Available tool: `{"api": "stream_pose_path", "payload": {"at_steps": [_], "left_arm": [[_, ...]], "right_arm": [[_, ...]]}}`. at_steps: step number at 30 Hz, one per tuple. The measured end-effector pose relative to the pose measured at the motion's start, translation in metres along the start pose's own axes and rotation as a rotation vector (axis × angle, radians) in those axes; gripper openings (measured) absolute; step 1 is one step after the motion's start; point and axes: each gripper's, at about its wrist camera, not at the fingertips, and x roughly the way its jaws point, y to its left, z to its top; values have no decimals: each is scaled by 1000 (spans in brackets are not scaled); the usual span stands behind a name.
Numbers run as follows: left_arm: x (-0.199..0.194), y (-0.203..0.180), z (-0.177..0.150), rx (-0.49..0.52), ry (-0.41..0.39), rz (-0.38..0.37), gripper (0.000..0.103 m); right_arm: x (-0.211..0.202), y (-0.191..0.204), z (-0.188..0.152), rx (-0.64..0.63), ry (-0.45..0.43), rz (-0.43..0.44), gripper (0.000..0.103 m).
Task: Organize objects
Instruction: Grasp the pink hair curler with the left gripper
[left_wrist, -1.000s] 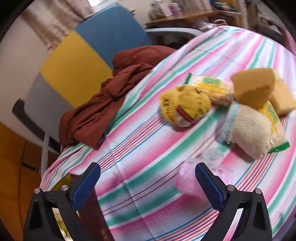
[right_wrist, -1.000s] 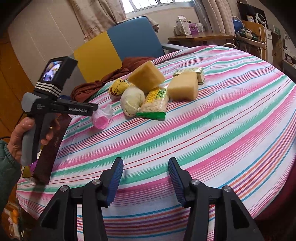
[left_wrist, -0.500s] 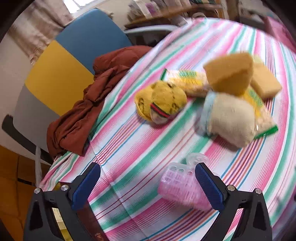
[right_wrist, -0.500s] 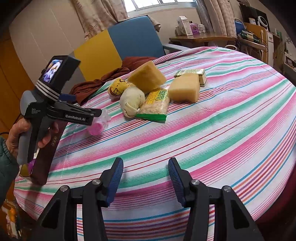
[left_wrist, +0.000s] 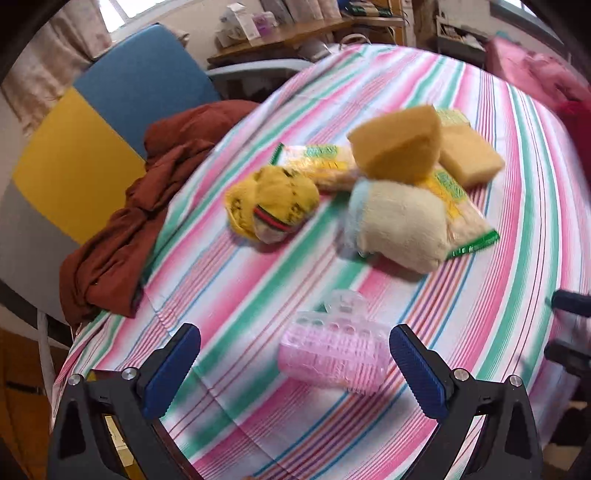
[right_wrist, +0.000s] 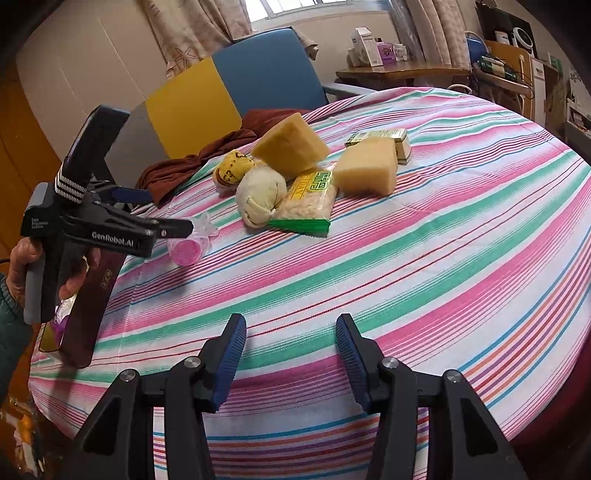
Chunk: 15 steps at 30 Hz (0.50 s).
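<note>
Bare striped tablecloth stretches ahead of the right gripper. At the far left, sponges, rolled socks and a snack packet crowd together. A pink hair roller lies between the left gripper's spread fingers.

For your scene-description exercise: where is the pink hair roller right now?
The pink hair roller lies on the striped tablecloth between the left gripper's open fingers, nearer its right finger, short of the cream sock bundle.
</note>
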Motion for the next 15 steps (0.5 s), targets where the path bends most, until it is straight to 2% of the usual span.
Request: {"api": "stream_pose_path", "payload": {"at_steps": [4, 6, 9, 10, 13, 15], "left_arm": [[7, -4, 3, -24, 31, 2, 103], [14, -9, 4, -5, 63, 11, 103], [20, -19, -3, 50, 58, 92, 103], [21, -22, -5, 62, 58, 97, 103], [20, -24, -9, 50, 51, 71, 101], [21, -24, -9, 30, 48, 60, 97]], "right_arm": [[0, 1, -1, -2, 0, 1, 51], [0, 0, -1, -4, 1, 1, 51], [0, 0, -1, -3, 0, 1, 51], [0, -1, -1, -2, 2, 3, 51], [1, -1, -2, 0, 3, 8, 51], [2, 1, -1, -5, 4, 9, 51]]}}
